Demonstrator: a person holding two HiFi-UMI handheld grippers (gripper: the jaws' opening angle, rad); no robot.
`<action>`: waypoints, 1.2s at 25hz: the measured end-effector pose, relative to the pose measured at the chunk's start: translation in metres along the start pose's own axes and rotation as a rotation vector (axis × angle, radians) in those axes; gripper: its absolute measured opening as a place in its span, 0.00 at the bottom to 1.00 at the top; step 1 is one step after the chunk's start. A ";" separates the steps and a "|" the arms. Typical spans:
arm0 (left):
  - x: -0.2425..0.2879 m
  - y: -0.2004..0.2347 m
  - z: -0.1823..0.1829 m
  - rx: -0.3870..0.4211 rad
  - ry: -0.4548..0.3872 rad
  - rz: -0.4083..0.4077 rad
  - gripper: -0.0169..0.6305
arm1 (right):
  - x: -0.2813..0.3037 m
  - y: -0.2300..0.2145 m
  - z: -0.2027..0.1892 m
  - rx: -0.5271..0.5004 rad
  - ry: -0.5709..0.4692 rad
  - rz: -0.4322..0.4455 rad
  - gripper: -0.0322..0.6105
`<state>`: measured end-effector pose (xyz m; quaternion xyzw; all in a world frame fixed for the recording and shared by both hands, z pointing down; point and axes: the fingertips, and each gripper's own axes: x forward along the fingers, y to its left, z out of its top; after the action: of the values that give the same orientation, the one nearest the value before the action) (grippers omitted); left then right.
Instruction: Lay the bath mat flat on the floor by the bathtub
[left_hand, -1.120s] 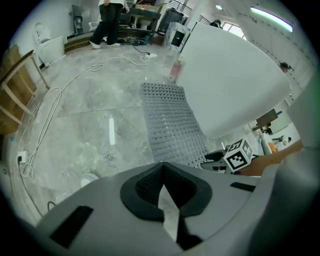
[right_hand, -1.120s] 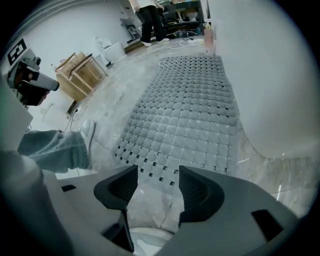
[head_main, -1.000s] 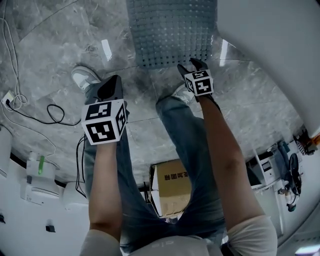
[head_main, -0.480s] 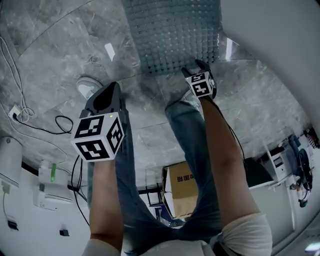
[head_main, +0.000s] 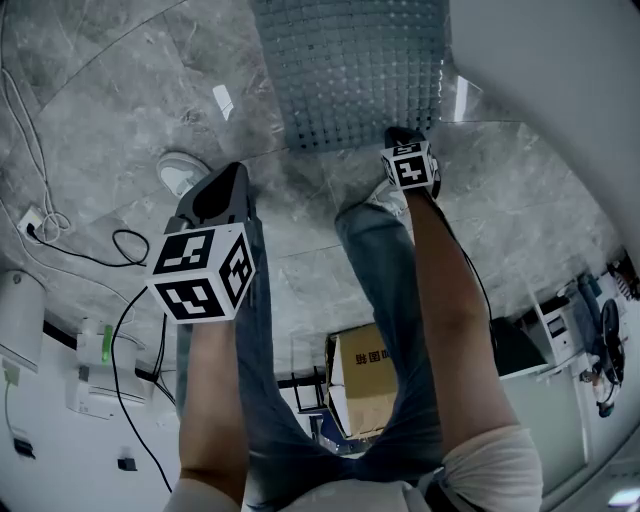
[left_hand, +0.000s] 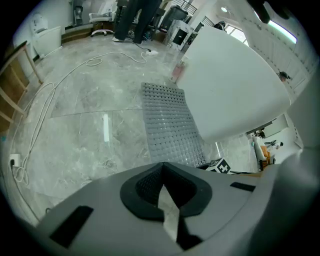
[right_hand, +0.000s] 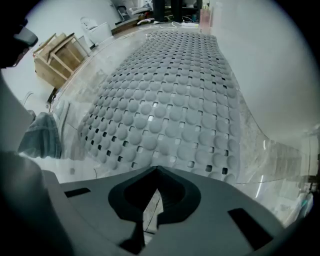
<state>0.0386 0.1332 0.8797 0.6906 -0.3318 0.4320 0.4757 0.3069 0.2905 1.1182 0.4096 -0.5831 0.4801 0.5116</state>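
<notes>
Right gripper (head_main: 403, 133) jaws, spread at the mat's near edge a second ago, are now pressed together with nothing in them, and the gripper has slid a bit toward the tub side. Bath mat (head_main: 350, 70) is grey, bumpy and full of small holes. It lies flat on the marble floor (head_main: 120, 100), with its right long edge running along the foot of the white bathtub (head_main: 540, 60). In the right gripper view the mat (right_hand: 170, 100) spreads out ahead of the right gripper (right_hand: 157, 172). Its tips sit just short of the mat's near edge, close to the near right corner, and only floor shows through the slit; contact with the mat can't be told. Left gripper (head_main: 233, 172) is well back from the mat, held over the person's left leg, off the floor. In its own view the left gripper (left_hand: 162, 166) has its jaws fully closed on nothing, and the mat (left_hand: 167, 125) lies beside the bathtub (left_hand: 235, 85) ahead. The right gripper's marker cube (left_hand: 218, 166) peeks in at the mat's near end. A white shoe (head_main: 180, 172) stands on the floor beside the left gripper. A black cable (head_main: 110, 245) loops near the left side of the floor, and a cardboard box (head_main: 365, 385) sits behind the person's legs.
</notes>
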 end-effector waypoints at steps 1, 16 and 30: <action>0.000 -0.001 0.001 0.001 -0.003 0.000 0.05 | -0.001 0.002 0.000 -0.002 -0.008 0.005 0.08; 0.001 -0.001 0.008 0.004 -0.021 0.024 0.05 | 0.001 0.022 0.047 -0.055 -0.148 0.060 0.09; 0.002 0.003 0.008 -0.014 -0.022 0.023 0.05 | 0.007 0.039 0.009 -0.121 -0.038 0.094 0.09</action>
<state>0.0389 0.1249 0.8813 0.6881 -0.3482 0.4275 0.4718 0.2666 0.2895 1.1197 0.3590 -0.6392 0.4599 0.5011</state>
